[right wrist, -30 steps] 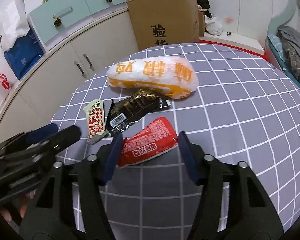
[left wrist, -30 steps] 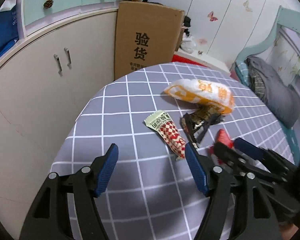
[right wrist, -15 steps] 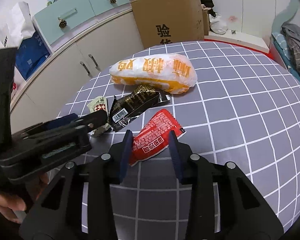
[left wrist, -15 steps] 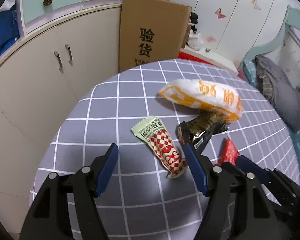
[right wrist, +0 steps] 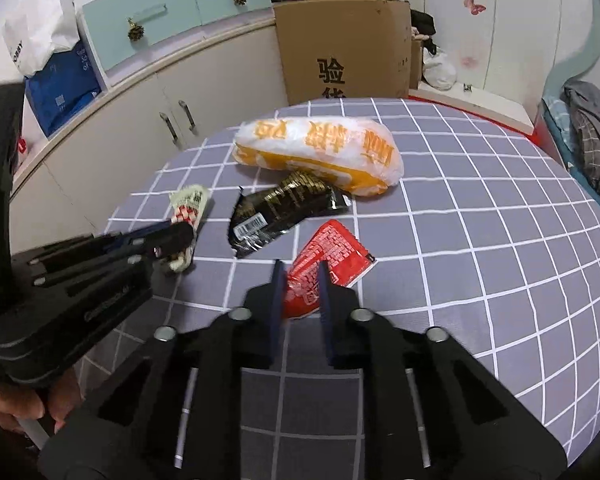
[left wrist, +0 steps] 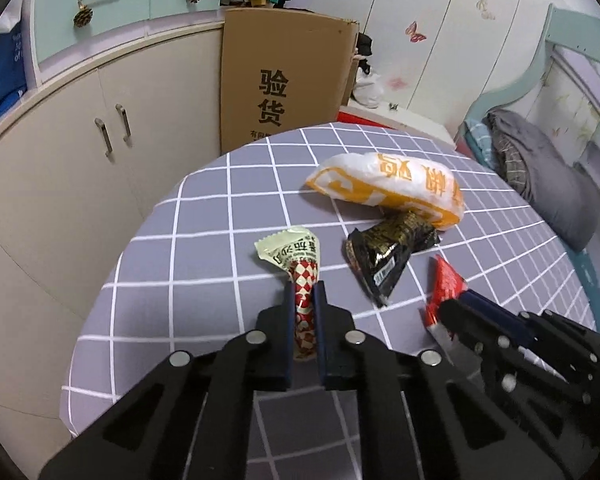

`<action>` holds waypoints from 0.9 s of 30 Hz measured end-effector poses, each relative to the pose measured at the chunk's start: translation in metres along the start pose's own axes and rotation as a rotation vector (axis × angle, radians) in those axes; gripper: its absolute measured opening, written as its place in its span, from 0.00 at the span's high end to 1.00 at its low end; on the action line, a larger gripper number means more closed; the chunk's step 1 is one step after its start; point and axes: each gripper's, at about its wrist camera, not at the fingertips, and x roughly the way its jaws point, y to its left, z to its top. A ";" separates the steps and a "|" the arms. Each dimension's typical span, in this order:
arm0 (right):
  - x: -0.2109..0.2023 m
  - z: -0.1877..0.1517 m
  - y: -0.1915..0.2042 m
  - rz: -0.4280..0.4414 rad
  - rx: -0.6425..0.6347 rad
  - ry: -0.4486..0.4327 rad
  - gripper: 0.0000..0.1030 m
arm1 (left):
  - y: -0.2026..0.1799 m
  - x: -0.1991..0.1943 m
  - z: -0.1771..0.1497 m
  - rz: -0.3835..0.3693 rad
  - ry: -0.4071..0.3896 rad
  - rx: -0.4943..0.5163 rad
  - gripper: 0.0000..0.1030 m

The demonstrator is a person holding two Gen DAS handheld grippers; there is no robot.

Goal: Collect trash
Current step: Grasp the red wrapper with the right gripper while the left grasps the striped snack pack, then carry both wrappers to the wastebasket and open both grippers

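The checked wrapper (left wrist: 305, 292), red and white with a pale green end, lies near the left edge of the table (left wrist: 204, 280), and its lower half sits between the blue pads of the left gripper (left wrist: 303, 300). The jaws are closing and the pads already press on the wrapper from both sides, so it is pinched; its green end sticks out beyond the fingertips toward the far side of the table.

The red wrapper (right wrist: 328, 264) lies nearer the middle of the table, toward the near edge. Its lower left corner is caught between the pads of the right gripper (right wrist: 300, 276), whose jaws are also closing and already pinch it, while the rest fans out to the right beyond them.

Between the two wrappers, a little farther in, lies a black wrapper (right wrist: 278, 210) with gold print and a barcode, apart from both grippers. Its far end touches a white and orange bag (right wrist: 320, 152), which lies across the table beyond it.

A hand (right wrist: 24, 404) holds the left gripper at the near left. Past the far edge of the table stand a cardboard box (left wrist: 288, 76) and a cabinet (left wrist: 72, 152).
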 end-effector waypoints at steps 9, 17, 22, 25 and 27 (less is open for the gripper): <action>-0.032 -0.001 0.029 0.048 -0.048 -0.087 0.90 | 0.049 -0.061 -0.016 -0.056 -0.095 -0.054 0.93; -0.066 -0.007 0.114 0.167 -0.156 -0.147 0.90 | 0.116 -0.121 -0.051 -0.028 -0.171 -0.121 0.93; -0.064 -0.011 0.189 0.264 -0.218 -0.132 0.90 | 0.173 -0.148 -0.080 0.007 -0.189 -0.173 0.93; -0.056 -0.018 0.232 0.316 -0.247 -0.104 0.90 | 0.209 -0.159 -0.100 0.036 -0.193 -0.211 0.93; -0.047 -0.025 0.259 0.344 -0.270 -0.080 0.90 | 0.236 -0.162 -0.115 0.068 -0.185 -0.244 0.93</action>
